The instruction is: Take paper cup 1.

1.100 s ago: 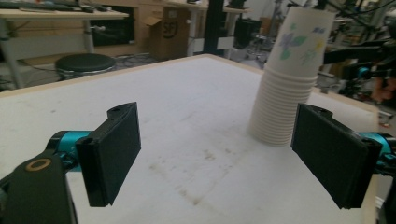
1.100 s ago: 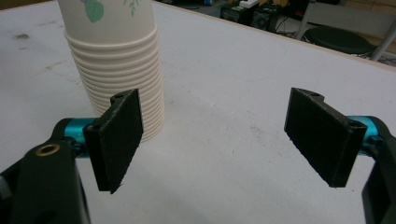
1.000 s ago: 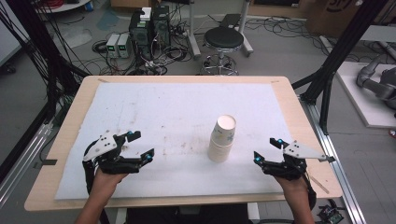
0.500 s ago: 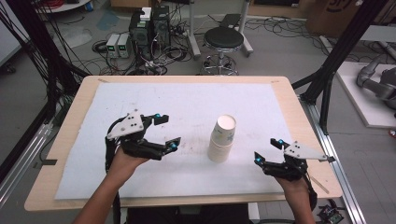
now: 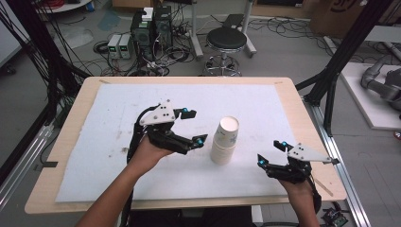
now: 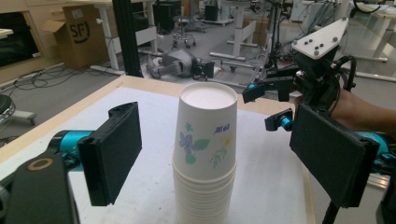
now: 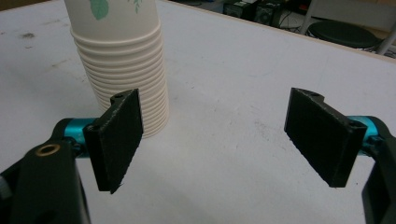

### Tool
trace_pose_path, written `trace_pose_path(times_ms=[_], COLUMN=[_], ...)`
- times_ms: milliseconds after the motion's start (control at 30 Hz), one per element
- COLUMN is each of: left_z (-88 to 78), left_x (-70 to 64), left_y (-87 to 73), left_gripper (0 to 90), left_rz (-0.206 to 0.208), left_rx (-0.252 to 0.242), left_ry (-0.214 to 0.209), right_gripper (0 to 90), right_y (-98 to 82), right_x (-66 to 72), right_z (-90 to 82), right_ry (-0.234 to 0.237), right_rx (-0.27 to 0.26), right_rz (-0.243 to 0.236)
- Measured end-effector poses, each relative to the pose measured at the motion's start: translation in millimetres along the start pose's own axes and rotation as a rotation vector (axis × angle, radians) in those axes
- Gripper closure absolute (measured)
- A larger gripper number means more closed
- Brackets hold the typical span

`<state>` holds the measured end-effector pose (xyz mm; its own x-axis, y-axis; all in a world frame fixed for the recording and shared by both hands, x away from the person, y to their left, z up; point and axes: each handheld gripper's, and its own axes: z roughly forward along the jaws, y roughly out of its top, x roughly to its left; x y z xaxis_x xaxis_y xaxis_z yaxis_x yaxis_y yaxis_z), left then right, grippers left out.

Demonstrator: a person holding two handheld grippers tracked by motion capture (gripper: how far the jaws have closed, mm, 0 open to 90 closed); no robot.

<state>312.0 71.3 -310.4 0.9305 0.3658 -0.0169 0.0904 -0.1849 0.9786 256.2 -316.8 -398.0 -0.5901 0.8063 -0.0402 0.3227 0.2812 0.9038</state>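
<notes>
At the far left of the high view a dark frame of black struts (image 5: 47,71) and loose cables stands on the grey floor (image 5: 28,99) beside the wooden table (image 5: 71,123), whose top is covered by a white mat (image 5: 108,109) marked with a few dark smudges. Beyond the table's far edge sit computer towers (image 5: 151,23) amid tangled wires, and next to them a black round stool (image 5: 227,40). Over the left-middle of the mat the left gripper (image 5: 191,126) is raised in the person's hand, its jaws spread wide and pointed at the stack of paper cups (image 5: 225,141); in the left gripper view the stack (image 6: 207,149) stands upside down and upright between the two pads without touching either. The top cup bears a flower print. The stack rests on the mat just right of centre. To its right, near the table's front right corner, the right gripper (image 5: 270,152) is held low with jaws also wide apart, empty; in the right gripper view the stack (image 7: 126,74) stands just beyond the left pad. Farther right are more black struts (image 5: 340,61) and a white platform (image 5: 373,109) carrying a grey machine part (image 5: 380,85).
</notes>
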Motion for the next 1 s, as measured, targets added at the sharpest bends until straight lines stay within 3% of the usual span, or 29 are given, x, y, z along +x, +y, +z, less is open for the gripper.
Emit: trace_pose_path(times_ms=[367,533,733,900,1000], left_z=[43.4,67.4,79.1,88.9,92.7], left_x=[6.1,9.0,9.3,11.4,12.0], left_y=[8.2,4.9,2.3,-0.6,-2.3], left_gripper=[16.7,15.5,15.5,16.6,22.6], left_rz=[-0.015,-0.03,-0.026,-0.046,-0.051], left_rx=[0.052,0.083,0.102,0.125,0.127], left_ry=[-0.032,-0.008,-0.029,-0.03,-0.056], right_gripper=[20.0,20.0,20.0,20.0,20.0], right_y=[0.3,0.1,-0.7,-0.7,-0.8], right_x=[0.1,-1.0,-1.9,-1.7,-1.7], right_z=[0.0,-2.0,-2.8,-2.4,-1.4], right_ry=[0.002,0.0,0.0,0.001,0.003], right_rx=[0.0,-0.006,-0.004,-0.002,-0.001], right_rz=[-0.002,0.003,0.007,0.01,0.006])
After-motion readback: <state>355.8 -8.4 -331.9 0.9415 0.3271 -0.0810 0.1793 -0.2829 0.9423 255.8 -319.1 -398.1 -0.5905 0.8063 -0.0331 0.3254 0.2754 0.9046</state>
